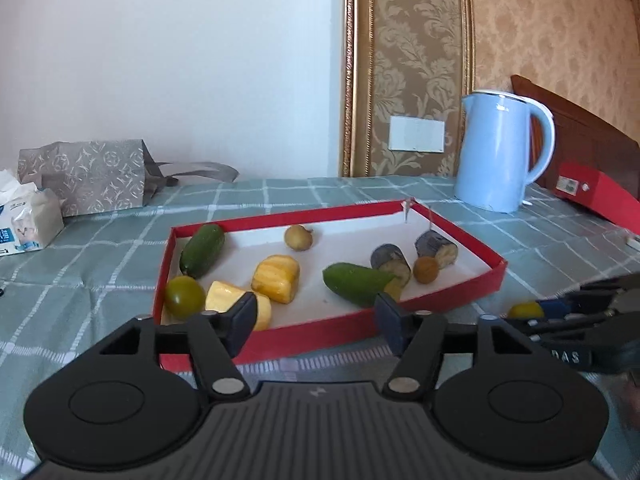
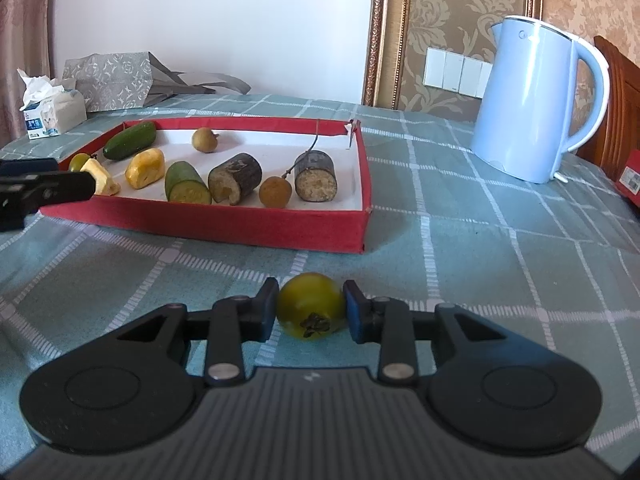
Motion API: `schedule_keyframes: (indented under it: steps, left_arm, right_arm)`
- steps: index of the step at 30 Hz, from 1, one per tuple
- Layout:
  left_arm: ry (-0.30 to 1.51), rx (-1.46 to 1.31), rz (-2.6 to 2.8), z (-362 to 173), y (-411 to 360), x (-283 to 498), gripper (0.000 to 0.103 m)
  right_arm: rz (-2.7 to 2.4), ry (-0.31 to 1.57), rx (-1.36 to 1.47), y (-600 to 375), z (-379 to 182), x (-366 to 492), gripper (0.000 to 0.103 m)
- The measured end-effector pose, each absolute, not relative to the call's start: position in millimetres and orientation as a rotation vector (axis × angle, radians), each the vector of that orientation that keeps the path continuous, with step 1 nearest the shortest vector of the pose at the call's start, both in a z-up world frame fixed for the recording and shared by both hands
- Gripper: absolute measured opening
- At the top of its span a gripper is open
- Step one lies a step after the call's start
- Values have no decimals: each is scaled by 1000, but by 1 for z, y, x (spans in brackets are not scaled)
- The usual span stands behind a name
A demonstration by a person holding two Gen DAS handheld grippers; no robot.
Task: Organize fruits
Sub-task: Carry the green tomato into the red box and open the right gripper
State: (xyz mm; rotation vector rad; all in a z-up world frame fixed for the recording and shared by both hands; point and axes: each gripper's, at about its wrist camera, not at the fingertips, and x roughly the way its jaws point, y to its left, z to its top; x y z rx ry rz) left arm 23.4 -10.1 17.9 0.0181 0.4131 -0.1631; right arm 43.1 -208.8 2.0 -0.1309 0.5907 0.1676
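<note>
A red tray (image 1: pixel 320 332) with a white floor lies on the checked cloth. It holds a cucumber (image 1: pixel 202 250), a green tomato (image 1: pixel 184 296), two yellow pieces (image 1: pixel 276 278), a cut cucumber half (image 1: pixel 356 284), two dark cylinders (image 1: pixel 390 262) and two small brown fruits (image 1: pixel 298 237). My left gripper (image 1: pixel 316 316) is open at the tray's near wall, with nothing between its fingers. On the cloth in front of the tray's right part, my right gripper (image 2: pixel 311 312) is shut on a yellow-green tomato (image 2: pixel 308 300). That tomato (image 1: pixel 526 310) also shows at the right of the left wrist view.
A light blue kettle (image 1: pixel 496 152) stands behind the tray at the right, with a red box (image 1: pixel 596 196) beyond it. At the back left lie a grey patterned bag (image 1: pixel 88 178) and a tissue pack (image 1: pixel 28 216). The wall runs close behind the table.
</note>
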Motion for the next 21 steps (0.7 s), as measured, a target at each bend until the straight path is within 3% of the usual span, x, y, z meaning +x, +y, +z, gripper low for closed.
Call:
schedule_keyframes:
  steps: [12,21]
  left_arm:
    - [524,68,-213,0,-19,24,67]
    - [599,-13,-156,-6,-6,41,67]
  right_arm:
    - [150,560,-83,-216,7,35,32]
    - [211,490,-114,-197,50,66,32]
